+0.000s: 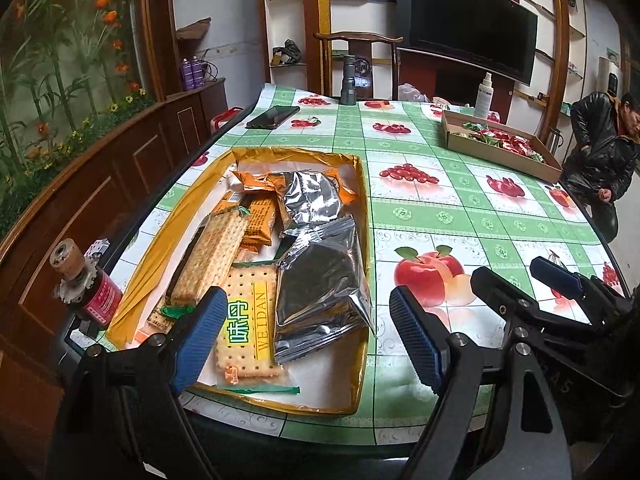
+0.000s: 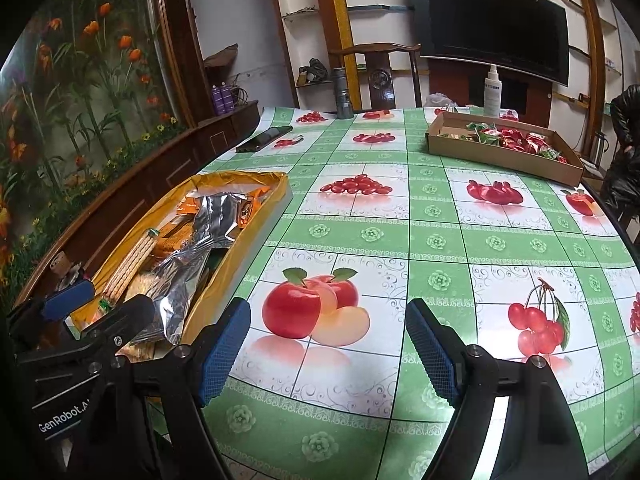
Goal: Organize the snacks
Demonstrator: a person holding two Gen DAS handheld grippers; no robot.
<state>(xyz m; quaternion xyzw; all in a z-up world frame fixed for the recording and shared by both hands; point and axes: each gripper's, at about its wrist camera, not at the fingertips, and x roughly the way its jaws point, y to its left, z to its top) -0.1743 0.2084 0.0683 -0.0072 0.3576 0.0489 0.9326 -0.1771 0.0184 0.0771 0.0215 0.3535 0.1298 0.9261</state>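
A yellow tray (image 1: 362, 216) on the table's left holds cracker packs (image 1: 212, 256), a WEIDAN cracker pack (image 1: 248, 320), orange packets (image 1: 260, 220) and silver foil bags (image 1: 320, 292). My left gripper (image 1: 308, 340) is open and empty over the tray's near end. My right gripper (image 2: 328, 352) is open and empty above the apple print, right of the tray (image 2: 256, 236). A cardboard box (image 1: 500, 152) of red and green snack packets stands far right, and also shows in the right wrist view (image 2: 500, 156).
On the fruit-print tablecloth (image 2: 400, 232) lie a phone (image 1: 274, 117), a grey flashlight (image 1: 348, 80) and a spray bottle (image 1: 484, 92). A red-labelled tool (image 1: 86, 288) sits at the left edge. A chair (image 1: 360, 60) stands behind; a person (image 1: 604, 152) crouches right.
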